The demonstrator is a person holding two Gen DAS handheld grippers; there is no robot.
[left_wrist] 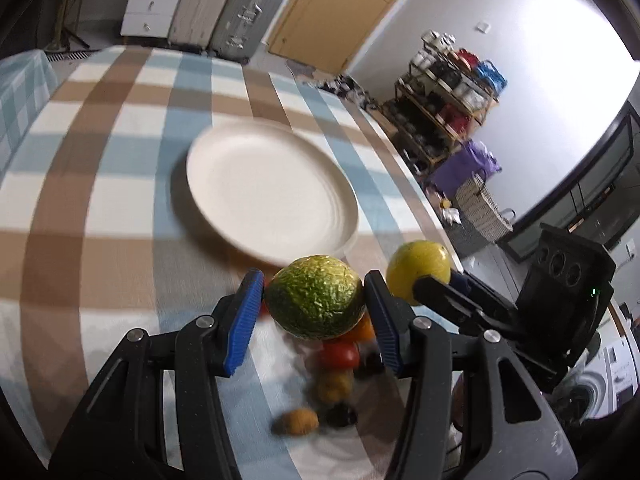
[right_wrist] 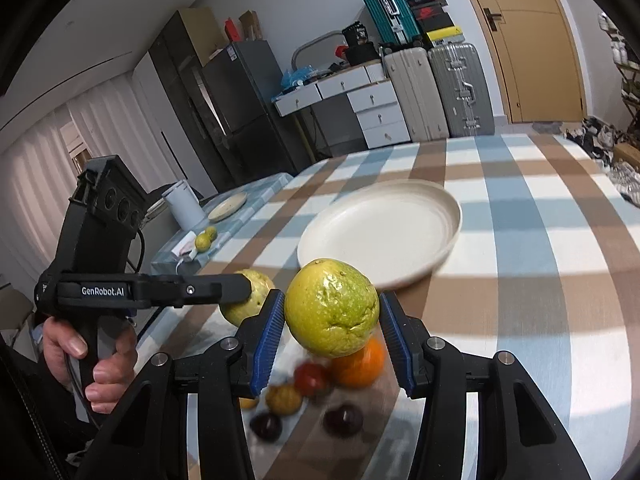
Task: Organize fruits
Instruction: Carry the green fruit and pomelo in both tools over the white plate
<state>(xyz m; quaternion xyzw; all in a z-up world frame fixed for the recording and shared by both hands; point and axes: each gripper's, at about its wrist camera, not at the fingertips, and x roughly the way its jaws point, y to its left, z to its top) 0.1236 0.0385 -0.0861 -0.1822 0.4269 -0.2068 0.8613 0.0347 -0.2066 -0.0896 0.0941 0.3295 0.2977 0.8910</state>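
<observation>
Your left gripper [left_wrist: 314, 300] holds the avocado [left_wrist: 316, 296] above the tabletop [left_wrist: 100, 200], your right gripper [right_wrist: 330, 320] holds the guava [right_wrist: 331, 308] just beside it. The plate [left_wrist: 272, 192] lies beyond both on the tabletop. Below the held fruit lies the pile: an orange [right_wrist: 360, 364], a tomato [right_wrist: 311, 378] and smaller fruits.

Bumpy green fruit [left_wrist: 316, 298] and yellow-green fruit [right_wrist: 331, 309] aloft above small blurred fruits [right_wrist: 316, 378], white plate [right_wrist: 432, 268] beyond.
</observation>
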